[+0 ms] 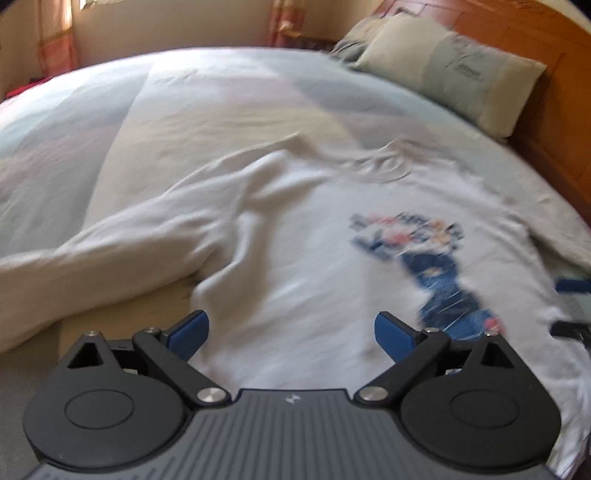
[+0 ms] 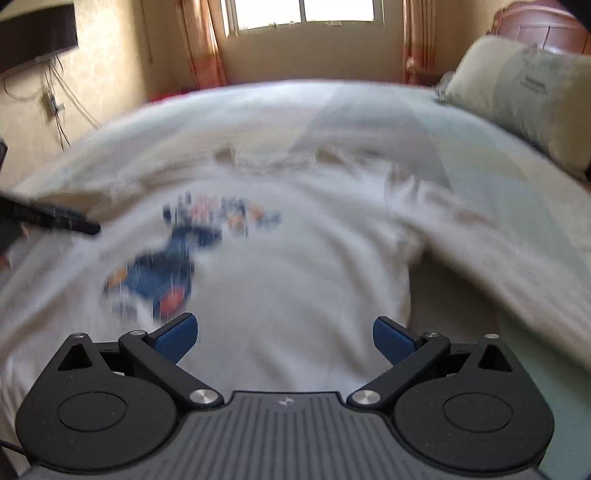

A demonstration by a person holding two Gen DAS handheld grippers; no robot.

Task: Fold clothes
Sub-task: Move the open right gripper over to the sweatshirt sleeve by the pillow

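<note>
Sweatshirt [image 1: 295,258], white, lies spread face-up on the bed [image 1: 184,110]; its blue chest print [image 1: 424,258] is motion-blurred and illegible. Left gripper [image 1: 291,334] and right gripper [image 2: 285,334] hover above it, jaws apart. Pillow [image 1: 450,70] lies against the wooden headboard [image 1: 535,110]; curtained window [image 2: 303,14] beyond.

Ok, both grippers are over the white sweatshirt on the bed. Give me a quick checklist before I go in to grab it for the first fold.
1. Left gripper open and empty: ok, jaws spread wide with only cloth below.
2. Right gripper open and empty: ok, same.
3. White sweatshirt lying print side up on the bed: ok.
4. Sleeves laid out to the sides: ok, though the left-side sleeve is bunched at the shoulder.
5. Pillow off the garment: ok, it lies apart near the headboard.
6. Hem position under the grippers: cannot tell, both views are blurred and the gripper bodies hide it.
</note>
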